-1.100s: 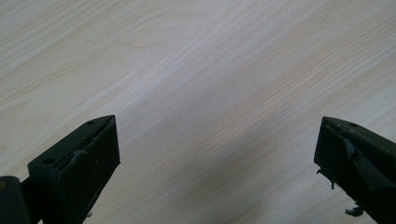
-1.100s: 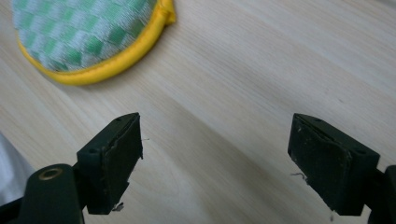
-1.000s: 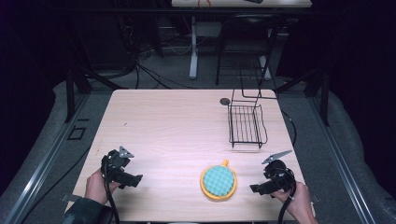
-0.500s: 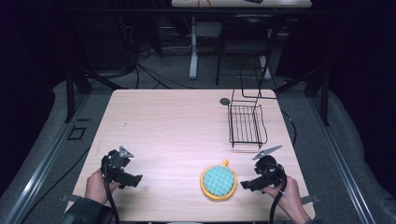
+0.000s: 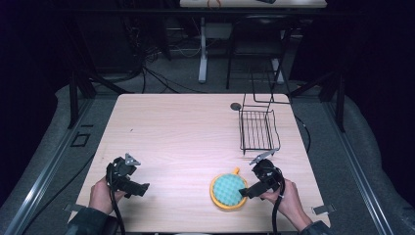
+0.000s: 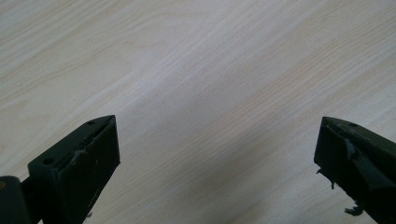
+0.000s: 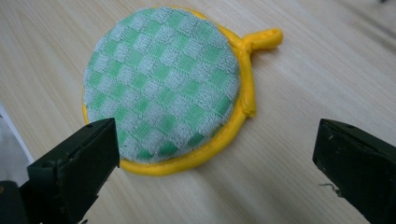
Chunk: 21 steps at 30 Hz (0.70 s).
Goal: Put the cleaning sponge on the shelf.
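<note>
Right claw (image 5: 246, 190): held in the right hand (image 5: 286, 196) at the near right of the tabletop (image 5: 186, 132), pointing left toward the round pad (image 5: 228, 191). Jaws stand wide apart with nothing between them. In the right gripper view the left jaw sits at the pad's near rim, the right jaw over bare wood just beside it; whether either jaw touches the pad cannot be told. The forearm enters from the bottom edge, with a black cable trailing back along the wrist.

Left claw (image 5: 139, 188): held in the left hand (image 5: 100, 196) at the near left of the tabletop, pointing right. Jaws stand wide apart over bare wood grain, holding nothing. A dark sleeve (image 5: 88, 223) shows at the bottom edge.

Round pad (image 7: 163, 84): a padded disc with a green and pale checked cloth face, yellow rim and a short yellow loop (image 7: 264, 38) at one side. It lies flat on the tabletop near the front edge, right of centre.

Wire basket (image 5: 258, 128): black, standing at the far right of the tabletop, well apart from the pad.

Small dark disc (image 5: 236, 105): on the tabletop just beside the basket's far left corner.

Writing: none legible on any item.
</note>
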Each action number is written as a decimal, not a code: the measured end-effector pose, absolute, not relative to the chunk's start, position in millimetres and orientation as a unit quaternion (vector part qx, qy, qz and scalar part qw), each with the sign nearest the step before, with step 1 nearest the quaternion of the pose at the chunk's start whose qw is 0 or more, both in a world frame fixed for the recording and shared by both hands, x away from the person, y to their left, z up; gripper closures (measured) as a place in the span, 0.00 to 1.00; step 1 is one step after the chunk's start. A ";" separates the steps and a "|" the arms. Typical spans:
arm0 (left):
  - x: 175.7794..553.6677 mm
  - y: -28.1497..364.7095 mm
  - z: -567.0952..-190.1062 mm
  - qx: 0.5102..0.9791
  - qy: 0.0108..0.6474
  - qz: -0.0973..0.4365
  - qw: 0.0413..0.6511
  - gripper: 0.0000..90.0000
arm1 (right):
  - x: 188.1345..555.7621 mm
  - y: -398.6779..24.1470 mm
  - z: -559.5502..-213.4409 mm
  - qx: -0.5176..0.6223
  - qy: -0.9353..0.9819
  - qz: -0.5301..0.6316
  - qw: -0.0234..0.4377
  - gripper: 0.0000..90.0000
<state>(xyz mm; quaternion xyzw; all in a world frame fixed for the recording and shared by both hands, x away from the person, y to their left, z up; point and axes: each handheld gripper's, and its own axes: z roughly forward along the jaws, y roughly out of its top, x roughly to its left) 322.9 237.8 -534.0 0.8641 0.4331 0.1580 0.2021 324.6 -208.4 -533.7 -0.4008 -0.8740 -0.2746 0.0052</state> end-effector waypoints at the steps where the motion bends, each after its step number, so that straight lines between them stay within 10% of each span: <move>1: 323.0 237.8 -534.1 0.864 0.433 0.157 0.202 0.00 | 324.6 -208.4 -533.7 -0.401 -0.874 -0.275 0.005 0.00; 21: 323.2 237.6 -535.2 0.867 0.433 0.152 0.197 0.01 | 342.1 -181.9 -542.3 -0.384 -0.889 -0.248 0.023 0.50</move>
